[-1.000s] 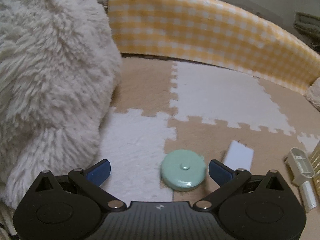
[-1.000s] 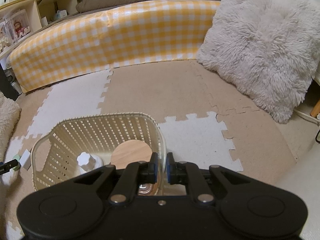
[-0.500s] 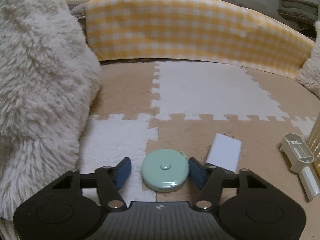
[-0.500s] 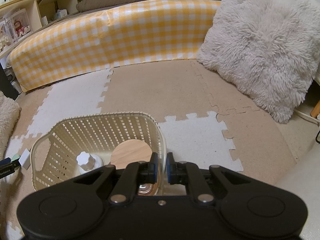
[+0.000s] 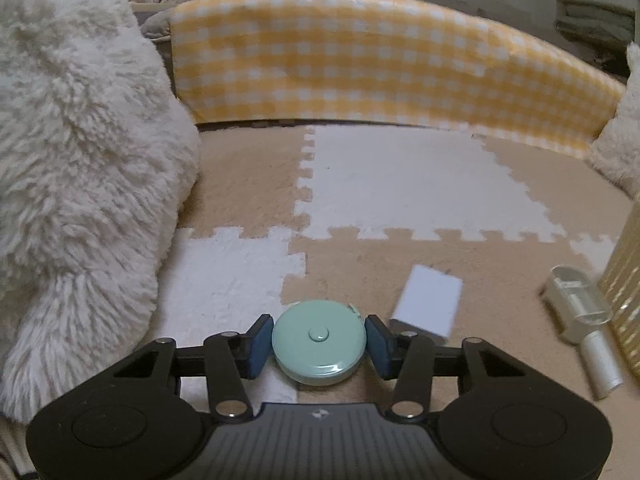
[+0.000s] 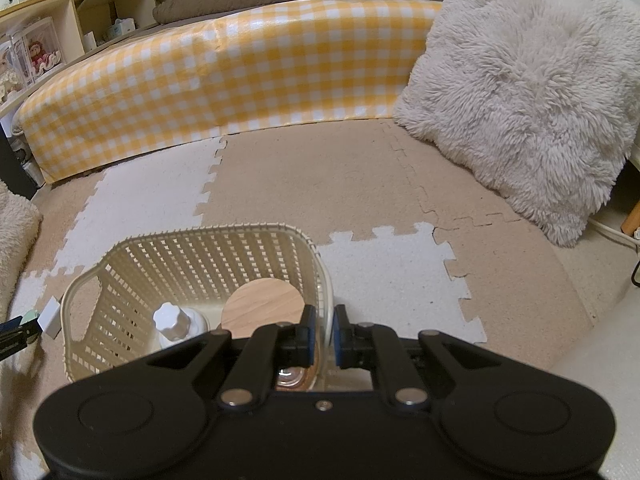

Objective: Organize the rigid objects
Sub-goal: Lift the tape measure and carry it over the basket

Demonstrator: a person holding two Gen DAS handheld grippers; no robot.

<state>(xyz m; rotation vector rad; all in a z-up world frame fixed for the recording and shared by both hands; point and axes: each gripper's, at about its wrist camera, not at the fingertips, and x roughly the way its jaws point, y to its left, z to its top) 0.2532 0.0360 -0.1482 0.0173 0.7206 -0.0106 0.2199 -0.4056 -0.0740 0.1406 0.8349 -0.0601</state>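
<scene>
A round mint-green tape measure (image 5: 319, 336) lies on the foam mat, between the blue pads of my left gripper (image 5: 319, 345). Its jaws are closing and both pads touch the disc's sides. A white charger block (image 5: 428, 306) lies just right of it. My right gripper (image 6: 324, 334) is shut on the near rim of a cream lattice basket (image 6: 192, 236). Inside the basket are a round wooden lid (image 6: 262, 306) and a white-capped bottle (image 6: 172, 320).
A white plastic roller tool (image 5: 580, 312) lies by the basket's wall (image 5: 624, 280). A fluffy cushion (image 5: 80, 160) crowds the left side, and another (image 6: 520, 80) leans at the right. A yellow checked bumper (image 5: 360, 60) closes off the back of the mat.
My left gripper's jaws have closed from wide apart onto the tape measure, and its view has rolled slightly. The right gripper and the basket have not moved.
</scene>
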